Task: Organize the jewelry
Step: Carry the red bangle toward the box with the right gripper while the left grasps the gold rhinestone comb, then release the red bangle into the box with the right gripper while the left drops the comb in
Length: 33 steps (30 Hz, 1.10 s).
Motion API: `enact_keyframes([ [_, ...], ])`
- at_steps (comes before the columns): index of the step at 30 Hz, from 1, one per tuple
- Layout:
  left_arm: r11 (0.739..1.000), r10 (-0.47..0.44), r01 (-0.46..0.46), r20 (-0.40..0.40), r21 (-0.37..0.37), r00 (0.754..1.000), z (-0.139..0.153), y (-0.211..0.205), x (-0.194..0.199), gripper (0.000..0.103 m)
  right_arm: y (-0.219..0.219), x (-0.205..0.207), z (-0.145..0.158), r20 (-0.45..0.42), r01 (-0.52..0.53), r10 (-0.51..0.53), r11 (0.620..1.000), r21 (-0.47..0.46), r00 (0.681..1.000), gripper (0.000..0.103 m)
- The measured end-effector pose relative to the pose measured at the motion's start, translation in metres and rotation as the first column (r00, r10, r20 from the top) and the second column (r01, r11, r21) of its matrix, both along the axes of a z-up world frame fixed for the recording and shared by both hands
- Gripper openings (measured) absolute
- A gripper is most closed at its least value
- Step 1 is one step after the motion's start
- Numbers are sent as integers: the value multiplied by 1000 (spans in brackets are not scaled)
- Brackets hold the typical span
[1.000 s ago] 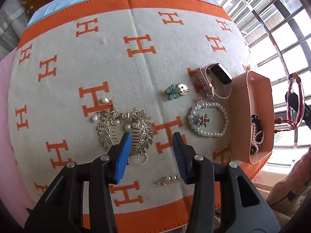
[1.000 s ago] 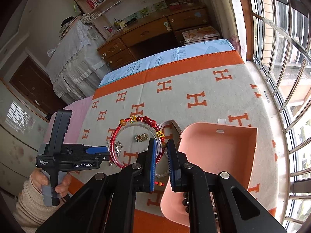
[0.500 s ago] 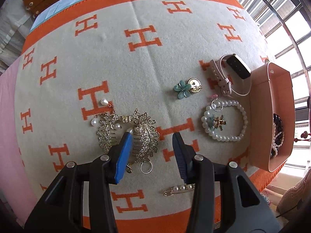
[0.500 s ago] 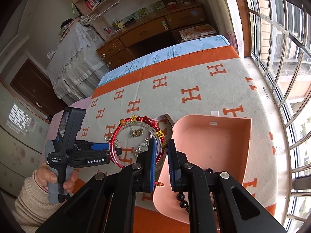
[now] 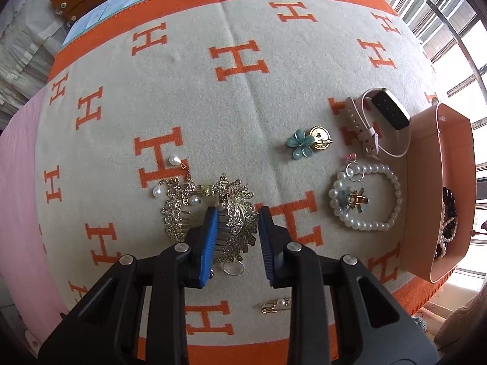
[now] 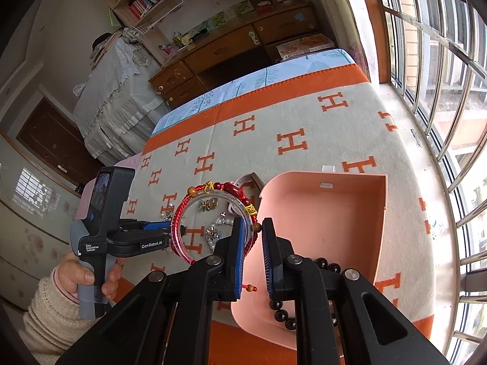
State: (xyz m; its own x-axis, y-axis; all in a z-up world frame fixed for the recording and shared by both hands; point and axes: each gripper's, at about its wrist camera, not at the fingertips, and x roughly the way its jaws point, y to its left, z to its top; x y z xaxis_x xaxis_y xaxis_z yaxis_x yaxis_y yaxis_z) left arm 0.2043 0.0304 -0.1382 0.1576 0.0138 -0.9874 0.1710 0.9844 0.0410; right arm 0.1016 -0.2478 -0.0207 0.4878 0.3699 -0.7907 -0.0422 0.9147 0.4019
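Note:
My left gripper is open, its jaws either side of the gold leaf hair comb lying on the blanket. A pearl bracelet, a teal flower brooch, a pink watch and a pearl pin lie around it. My right gripper is shut on a red cord bangle, held in the air just left of the pink box. The left gripper also shows in the right wrist view.
The pink box stands at the blanket's right edge with dark beads and pearls inside. A window with bars runs along the right. A wooden dresser stands beyond the bed.
My left gripper has moved forward and down over the hair comb, now straddling it. My right gripper has carried the bangle closer to the box.

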Motion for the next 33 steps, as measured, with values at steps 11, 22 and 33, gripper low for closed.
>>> enact_keyframes([
  [11,994,-98,103,144,-32,985,79,-44,-31,24,-25,-16,-1,19,52,-52,999,-10,998,11],
  [22,962,-248,269,244,-55,937,134,-141,-47,24,-46,4,-52,-25,136,-142,978,-160,990,12],
  [33,932,-325,352,230,-86,917,127,-208,-48,24,-73,5,-67,41,210,-210,978,-6,977,38],
])
